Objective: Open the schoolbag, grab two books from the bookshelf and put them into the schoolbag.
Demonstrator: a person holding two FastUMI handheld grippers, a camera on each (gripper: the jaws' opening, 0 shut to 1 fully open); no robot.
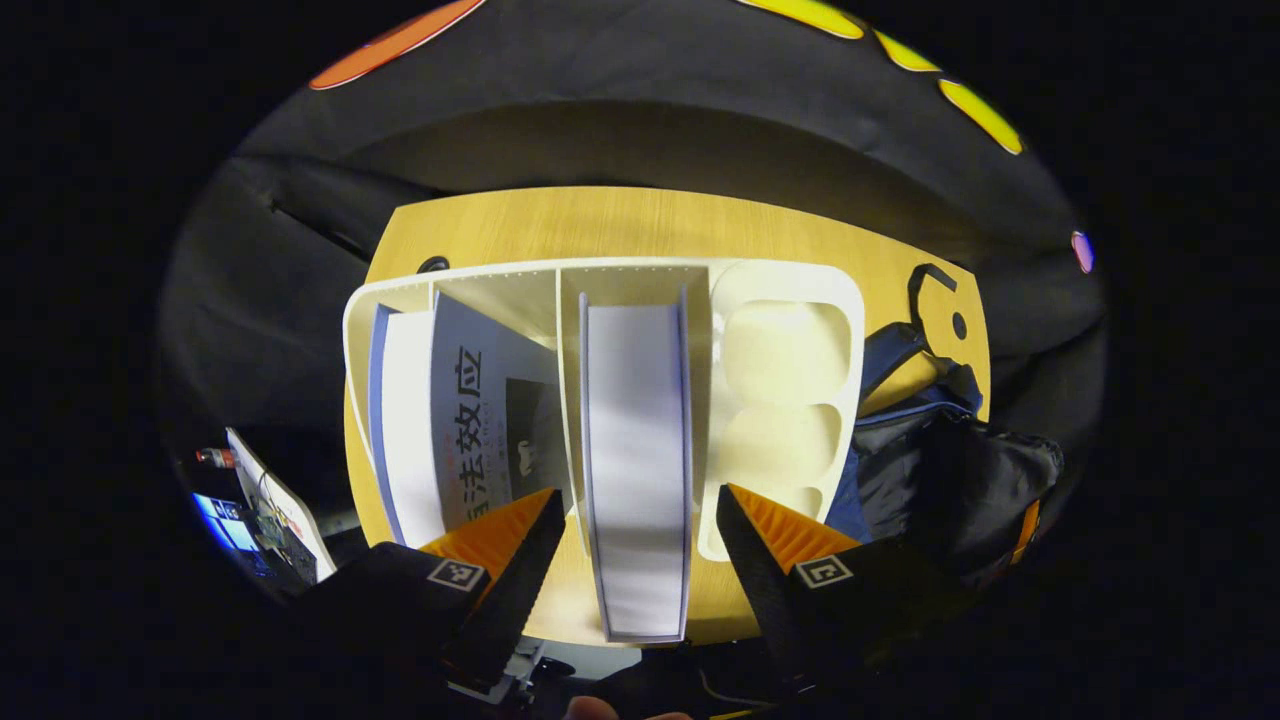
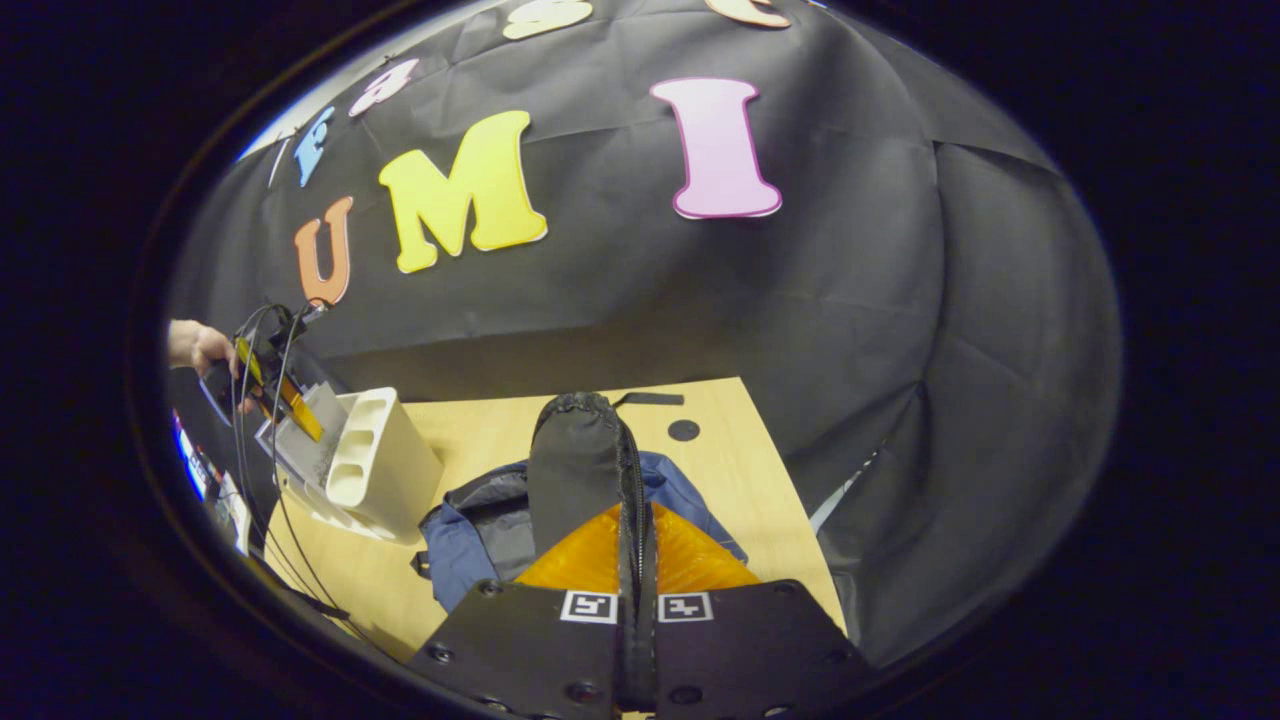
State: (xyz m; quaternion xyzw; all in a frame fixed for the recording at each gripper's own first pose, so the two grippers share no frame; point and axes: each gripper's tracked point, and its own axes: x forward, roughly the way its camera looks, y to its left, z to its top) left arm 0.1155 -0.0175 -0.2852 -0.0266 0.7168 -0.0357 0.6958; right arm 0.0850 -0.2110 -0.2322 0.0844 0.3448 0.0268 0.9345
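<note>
The left gripper [image 1: 635, 535] is wide open around a thick white-paged book [image 1: 637, 460] standing in the white plastic bookshelf [image 1: 780, 290] (not touching it). The right gripper [image 2: 637, 560] is closed on the dark flap [image 2: 580, 460] of the blue schoolbag [image 2: 455, 550], lying on the wooden table [image 2: 740, 470].

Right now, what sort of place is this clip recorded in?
Likely a staged recording booth, not a home: black cloth wall, a small wooden table holding only a white bookshelf and schoolbag, cabled equipment beside it.
</note>
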